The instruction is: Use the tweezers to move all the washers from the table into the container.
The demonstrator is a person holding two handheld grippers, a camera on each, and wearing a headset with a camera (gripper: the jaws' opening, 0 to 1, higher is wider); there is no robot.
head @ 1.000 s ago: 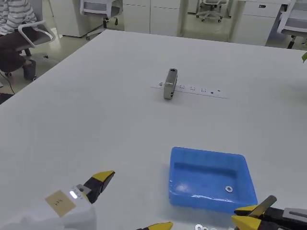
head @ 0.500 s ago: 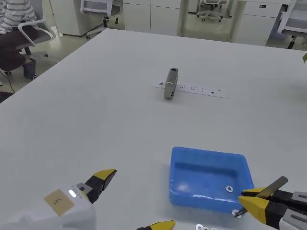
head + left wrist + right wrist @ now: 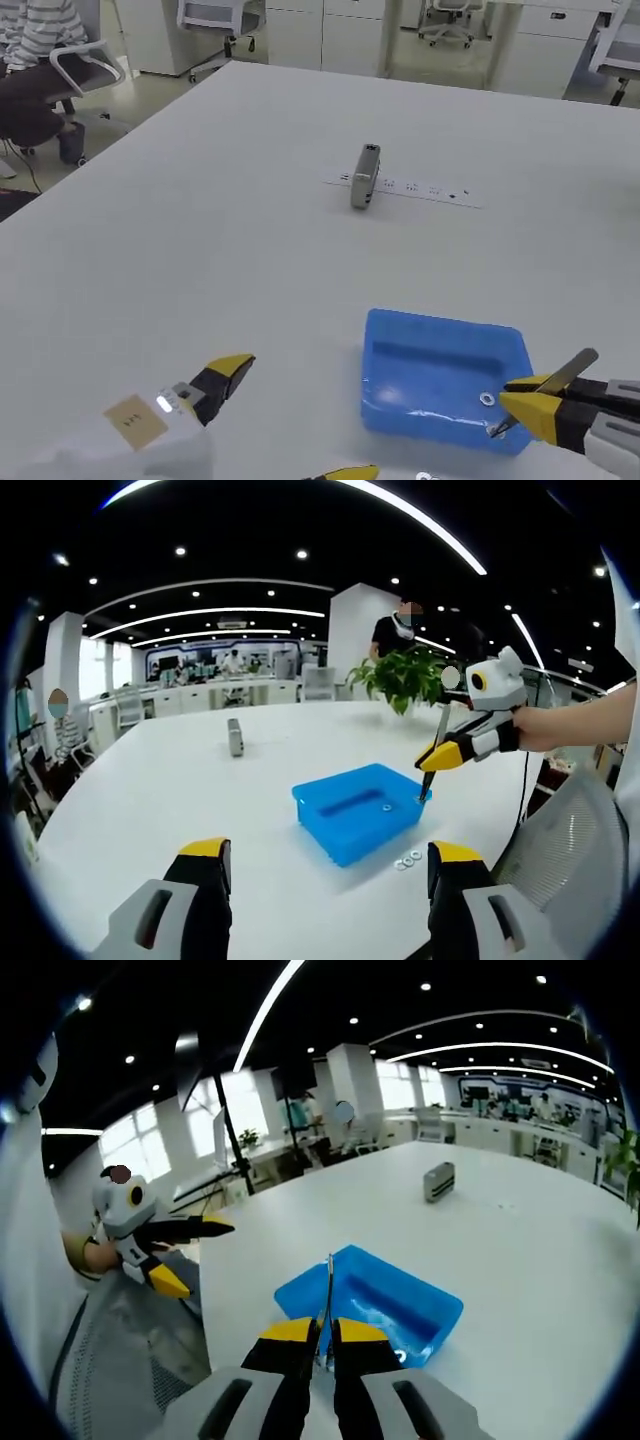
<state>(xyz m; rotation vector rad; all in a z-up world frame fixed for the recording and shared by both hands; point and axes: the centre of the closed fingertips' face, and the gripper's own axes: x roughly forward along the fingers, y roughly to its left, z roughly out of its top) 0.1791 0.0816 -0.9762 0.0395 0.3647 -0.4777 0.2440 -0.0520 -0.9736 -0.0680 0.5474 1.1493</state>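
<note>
The right hand-held gripper point(image 3: 520, 395) clenched the tweezers point(image 3: 572, 364), tips at the container point(image 3: 445, 325) near rim, left hand-held gripper point(image 3: 325, 855) released, washers point(image 3: 407, 860) lying on the table point(image 3: 250, 250) just beside; tips needed to pass inside the rim before any drop.

Readable text: none, in any of the three views.
Tan square sticker point(image 3: 133, 421) on the white body of the left gripper point(image 3: 297, 416): a few dark marks, perhaps handwriting, too small and blurred to make out.
Long flat white strip point(image 3: 430, 190) lying on the white surface point(image 3: 200, 230): tiny dark marks along its length, not legible as letters or numbers.
Grey oblong block point(image 3: 364, 176) at that strip's left end in the head view: any marking too small to tell.
</note>
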